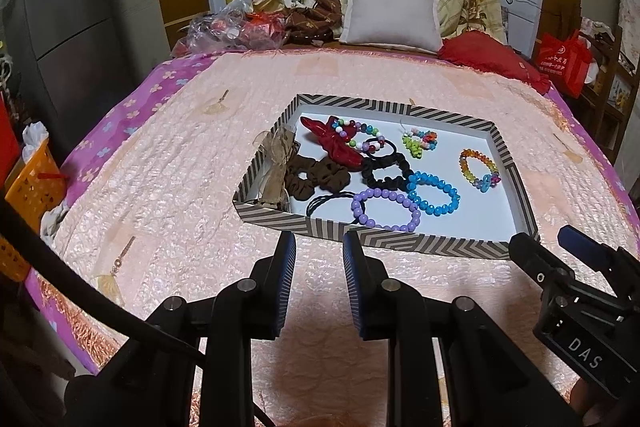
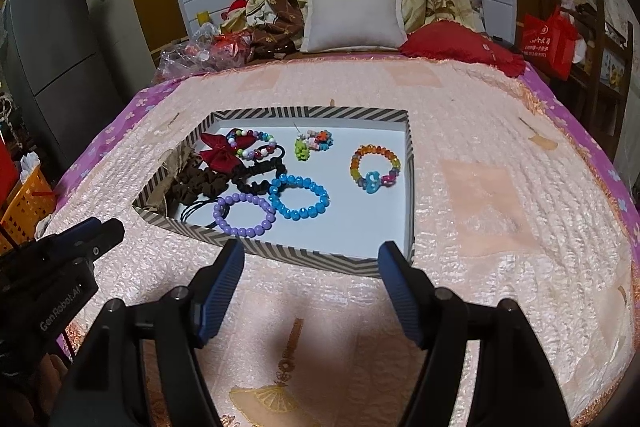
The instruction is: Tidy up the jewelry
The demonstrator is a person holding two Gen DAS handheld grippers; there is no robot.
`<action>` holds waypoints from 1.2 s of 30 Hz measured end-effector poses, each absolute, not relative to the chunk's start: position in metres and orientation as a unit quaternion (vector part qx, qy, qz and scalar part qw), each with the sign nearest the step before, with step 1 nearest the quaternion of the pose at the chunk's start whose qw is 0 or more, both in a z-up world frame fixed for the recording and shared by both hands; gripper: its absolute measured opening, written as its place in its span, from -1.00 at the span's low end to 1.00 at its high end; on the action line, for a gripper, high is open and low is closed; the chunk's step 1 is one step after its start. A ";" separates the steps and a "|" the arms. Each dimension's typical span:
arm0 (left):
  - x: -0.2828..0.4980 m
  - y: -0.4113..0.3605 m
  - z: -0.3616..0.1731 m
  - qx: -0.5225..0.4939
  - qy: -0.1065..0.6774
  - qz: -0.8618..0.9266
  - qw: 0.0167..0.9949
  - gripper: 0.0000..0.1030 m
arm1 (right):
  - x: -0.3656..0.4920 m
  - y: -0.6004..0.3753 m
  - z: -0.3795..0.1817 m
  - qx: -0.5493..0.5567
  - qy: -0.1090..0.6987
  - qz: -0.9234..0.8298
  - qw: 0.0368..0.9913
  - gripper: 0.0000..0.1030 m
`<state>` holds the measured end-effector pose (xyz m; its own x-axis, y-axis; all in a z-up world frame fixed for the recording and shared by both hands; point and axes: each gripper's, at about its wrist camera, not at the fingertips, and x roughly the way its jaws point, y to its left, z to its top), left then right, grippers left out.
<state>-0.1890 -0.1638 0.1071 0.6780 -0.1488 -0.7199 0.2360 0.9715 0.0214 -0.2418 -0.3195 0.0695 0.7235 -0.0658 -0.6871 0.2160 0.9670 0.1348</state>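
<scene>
Striped cardboard tray (image 1: pixel 362 233) holding beaded bracelets and hair ties, among them a purple bracelet (image 1: pixel 386 209) and a blue one (image 1: pixel 434 193), lies on a pink quilted bedspread (image 1: pixel 168 163) just beyond both sets of tongs, the left gripper (image 1: pixel 319 245) narrowly parted on nothing and the right gripper (image 2: pixel 312 253) spread wide and empty. Only the right wrist view shows a fan motif (image 2: pixel 266 397) on the cover, while both take in a white cushion (image 1: pixel 390 13), floral bedding and a grey refrigerator (image 1: pixel 60 23).
</scene>
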 end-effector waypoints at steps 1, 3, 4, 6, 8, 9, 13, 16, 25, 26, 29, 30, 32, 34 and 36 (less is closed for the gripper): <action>-0.188 -0.163 0.107 0.056 0.388 -0.104 0.914 -0.70 | -0.241 -0.320 0.068 0.104 0.366 -0.076 0.922 0.42; -0.187 -0.162 0.106 0.054 0.390 -0.103 0.914 -0.70 | -0.240 -0.320 0.066 0.103 0.370 -0.075 0.920 0.42; -0.186 -0.162 0.105 0.053 0.391 -0.102 0.913 -0.70 | -0.239 -0.319 0.065 0.102 0.371 -0.076 0.920 0.42; -0.184 -0.161 0.104 0.051 0.394 -0.103 0.912 -0.70 | -0.238 -0.319 0.065 0.101 0.373 -0.076 0.919 0.42; -0.183 -0.161 0.103 0.051 0.394 -0.102 0.912 -0.70 | -0.236 -0.319 0.064 0.101 0.373 -0.075 0.919 0.42; -0.182 -0.161 0.102 0.052 0.395 -0.101 0.912 -0.70 | -0.236 -0.319 0.064 0.100 0.374 -0.075 0.919 0.43; -0.180 -0.161 0.101 0.053 0.396 -0.099 0.911 -0.70 | -0.234 -0.319 0.063 0.101 0.376 -0.073 0.918 0.43; -0.179 -0.161 0.100 0.054 0.396 -0.099 0.911 -0.70 | -0.232 -0.321 0.061 0.105 0.379 -0.074 0.916 0.43; -0.172 -0.161 0.094 0.056 0.402 -0.099 0.909 -0.70 | -0.221 -0.319 0.056 0.099 0.387 -0.068 0.914 0.43; -0.171 -0.161 0.094 0.057 0.402 -0.099 0.908 -0.70 | -0.219 -0.319 0.055 0.098 0.389 -0.068 0.914 0.43; -0.168 -0.162 0.092 0.059 0.403 -0.100 0.908 -0.70 | -0.215 -0.319 0.052 0.097 0.392 -0.067 0.912 0.43; -0.167 -0.162 0.091 0.060 0.403 -0.099 0.908 -0.70 | -0.214 -0.319 0.052 0.098 0.393 -0.067 0.912 0.43; -0.165 -0.162 0.090 0.061 0.405 -0.098 0.907 -0.70 | -0.212 -0.320 0.050 0.100 0.395 -0.067 0.911 0.43; -0.163 -0.162 0.089 0.060 0.407 -0.098 0.906 -0.70 | -0.210 -0.321 0.048 0.101 0.396 -0.068 0.910 0.43; -0.161 -0.162 0.088 0.059 0.408 -0.096 0.906 -0.70 | -0.209 -0.322 0.047 0.101 0.397 -0.069 0.910 0.43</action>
<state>-0.1614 -0.1620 0.0880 0.6486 -0.1262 -0.7506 0.2226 0.9745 0.0285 -0.2093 -0.3220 0.0474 0.6760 -0.0445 -0.7355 0.2052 0.9701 0.1299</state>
